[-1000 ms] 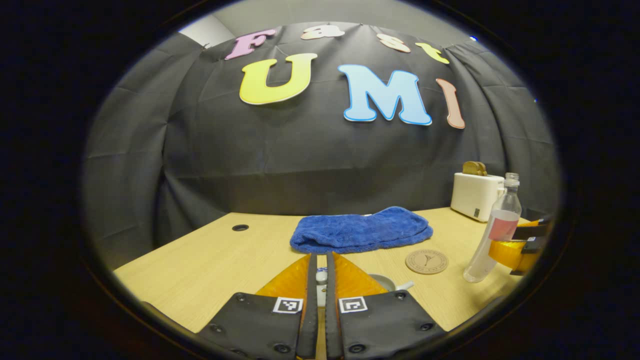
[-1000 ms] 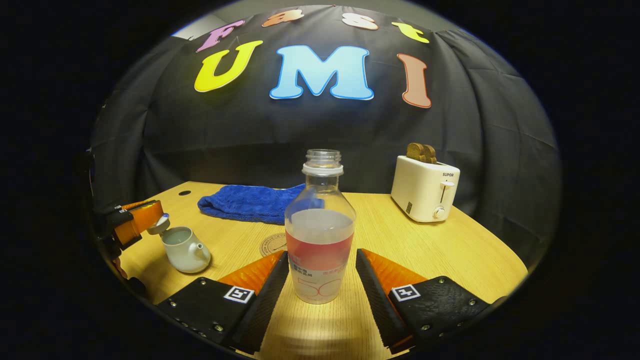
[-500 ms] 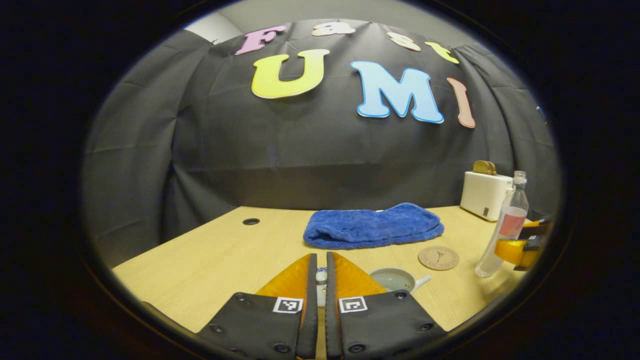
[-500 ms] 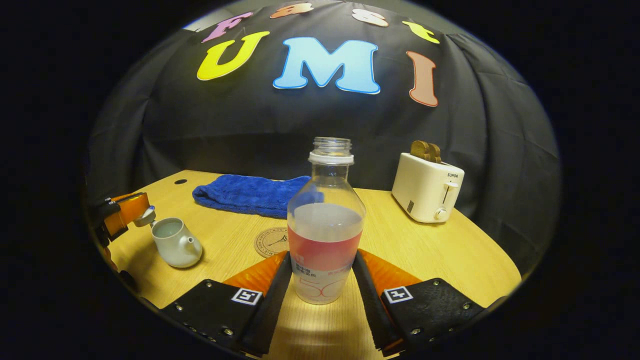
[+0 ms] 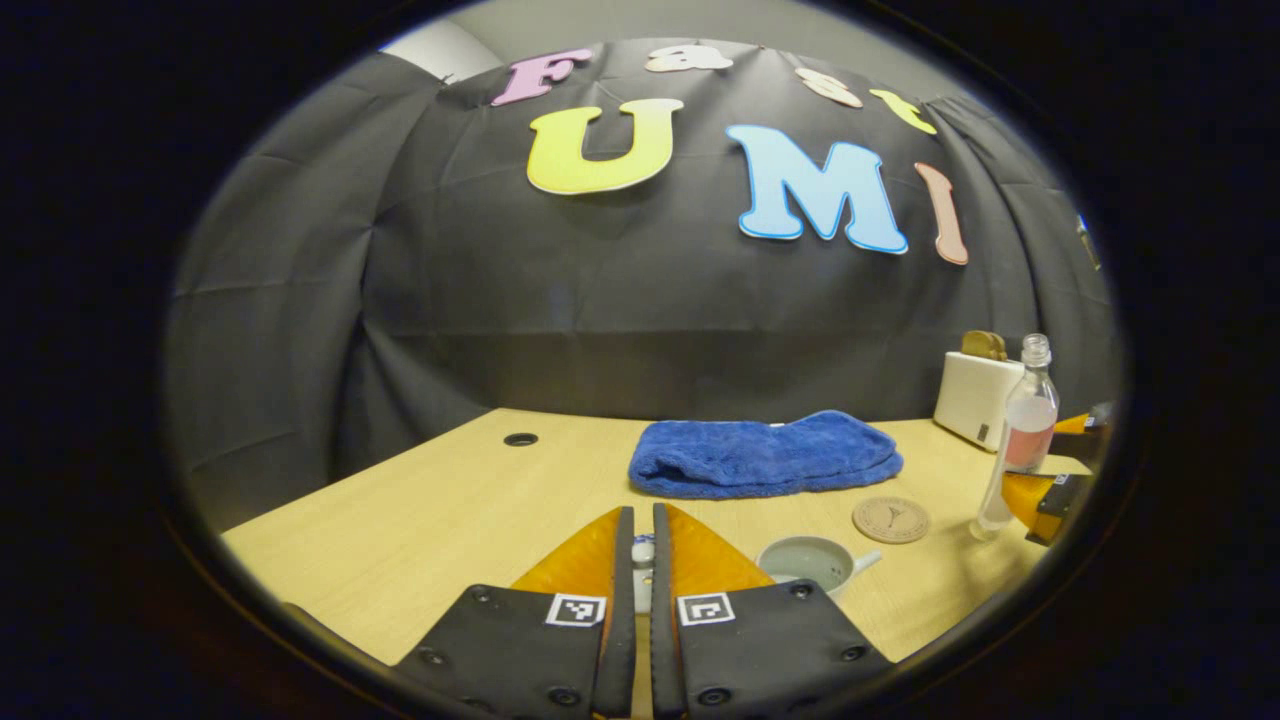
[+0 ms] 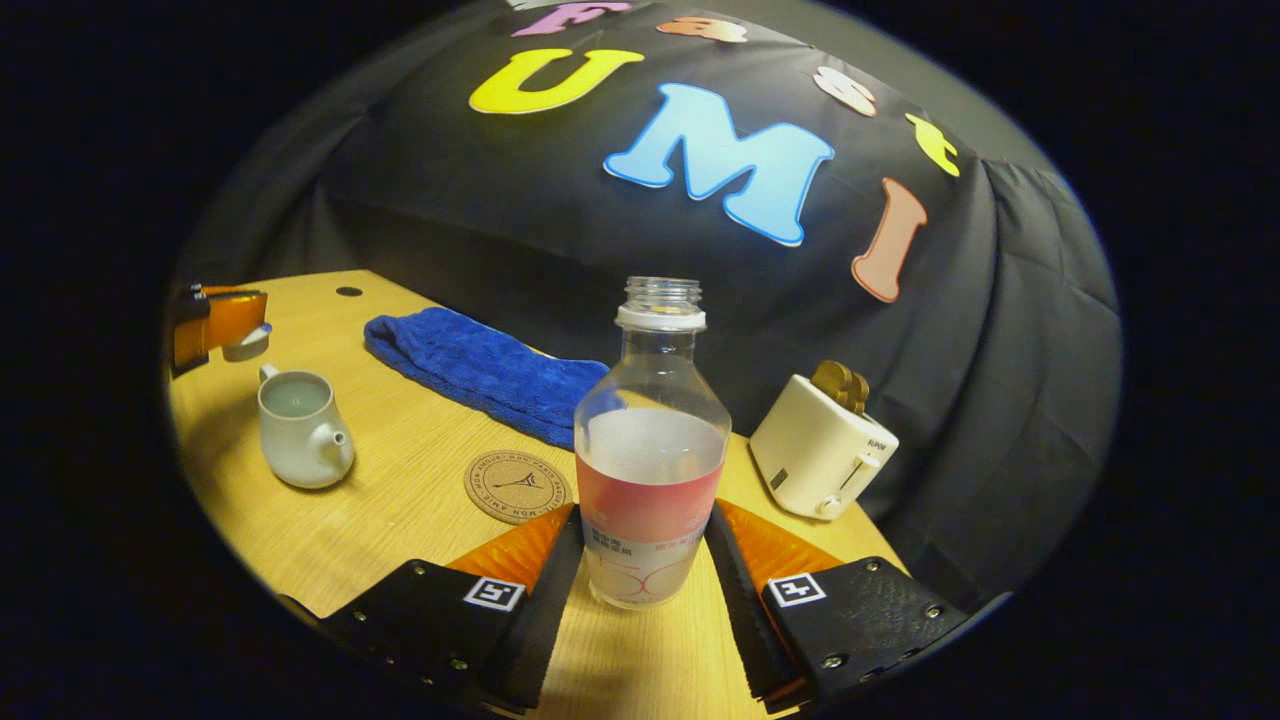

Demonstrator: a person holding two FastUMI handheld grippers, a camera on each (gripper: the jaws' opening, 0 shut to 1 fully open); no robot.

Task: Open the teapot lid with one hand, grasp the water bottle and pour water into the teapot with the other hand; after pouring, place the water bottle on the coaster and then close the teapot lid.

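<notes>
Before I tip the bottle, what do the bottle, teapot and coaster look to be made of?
Water bottle: clear, see-through plastic by the look, with a printed label band and a threaded neck.
Teapot: smooth pale glazed ceramic, probably, given its soft sheen.
Coaster: matte tan disc with a printed ring; cork or wood, can't tell which.

Bare tabletop (image 6: 400,500) is lying open between the teapot (image 6: 297,428) and the coaster (image 6: 517,486). The blue towel (image 6: 470,362) is blocking the far side behind them. The toaster (image 6: 820,458) is standing well off to the right, near the wall.
</notes>
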